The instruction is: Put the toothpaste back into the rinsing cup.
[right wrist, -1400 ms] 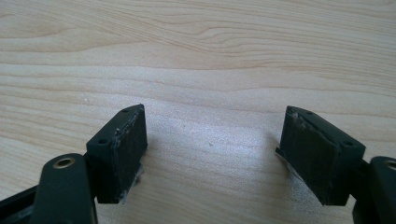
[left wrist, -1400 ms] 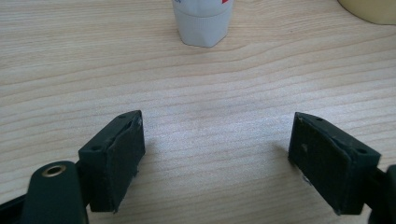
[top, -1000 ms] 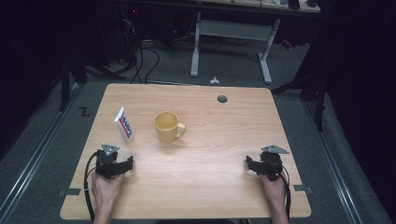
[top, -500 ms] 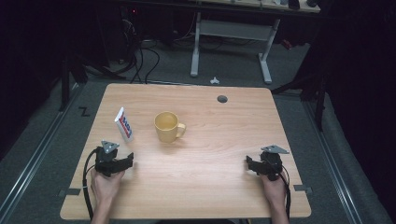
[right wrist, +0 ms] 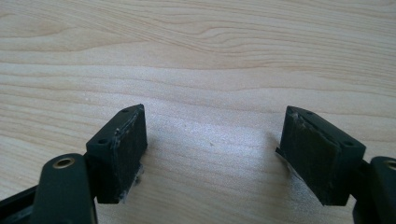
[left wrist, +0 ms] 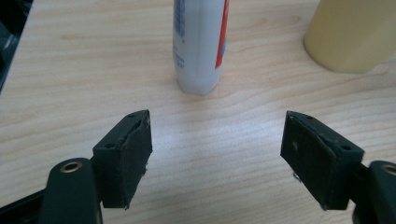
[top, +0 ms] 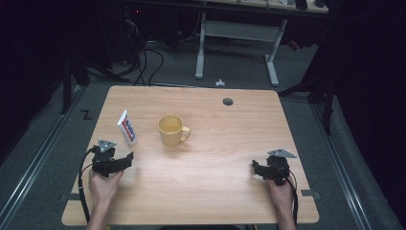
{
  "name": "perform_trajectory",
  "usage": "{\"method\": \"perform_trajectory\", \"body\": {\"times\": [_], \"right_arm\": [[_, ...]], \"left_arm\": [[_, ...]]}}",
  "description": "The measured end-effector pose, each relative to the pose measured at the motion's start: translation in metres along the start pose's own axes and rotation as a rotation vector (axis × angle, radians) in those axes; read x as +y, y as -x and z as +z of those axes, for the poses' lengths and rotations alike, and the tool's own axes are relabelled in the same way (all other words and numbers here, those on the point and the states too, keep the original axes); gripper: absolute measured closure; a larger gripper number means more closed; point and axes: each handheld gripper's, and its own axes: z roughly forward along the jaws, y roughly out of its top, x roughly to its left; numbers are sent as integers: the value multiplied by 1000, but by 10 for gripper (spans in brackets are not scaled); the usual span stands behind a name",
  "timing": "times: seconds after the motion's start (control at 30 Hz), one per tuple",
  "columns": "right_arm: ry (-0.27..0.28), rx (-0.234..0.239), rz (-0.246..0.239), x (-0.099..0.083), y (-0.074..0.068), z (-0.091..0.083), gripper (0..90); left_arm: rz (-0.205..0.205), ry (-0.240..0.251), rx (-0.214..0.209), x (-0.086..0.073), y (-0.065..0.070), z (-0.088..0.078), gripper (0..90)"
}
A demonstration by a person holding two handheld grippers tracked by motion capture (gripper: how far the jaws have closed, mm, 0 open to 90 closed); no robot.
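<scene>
- The white tube (top: pixel 127 127) stands on its cap at the table's (top: pixel 220 201) left side, leaning slightly, long axis near upright; flat crimped end up
- Left gripper (left wrist: pixel 215 140) faces it from just short — jaws spread wide, nothing between them
- Yellow mug (top: pixel 171 130) stands right of the tube, handle toward the right
- Right gripper (right wrist: pixel 212 140) rests well apart at the right edge; jaws wide, empty

The table (top: pixel 230 143) is evenly lit from above amid dark surroundings; soft shadows, gripper views slightly blurred.
</scene>
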Motion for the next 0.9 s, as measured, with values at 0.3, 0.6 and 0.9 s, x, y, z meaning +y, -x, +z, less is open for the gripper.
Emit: {"method": "perform_trajectory", "body": {"times": [0.3, 0.6, 0.9], "right_arm": [[1, 0, 0, 0, 0, 0, 230], [0, 0, 0, 0, 0, 0, 230], [0, 0, 0, 0, 0, 0, 230]], "left_arm": [[24, 33, -4, 19, 1, -6, 302], [33, 56, 16, 37, 0, -2, 324], [26, 64, 15, 48, -3, 1, 338]]}}
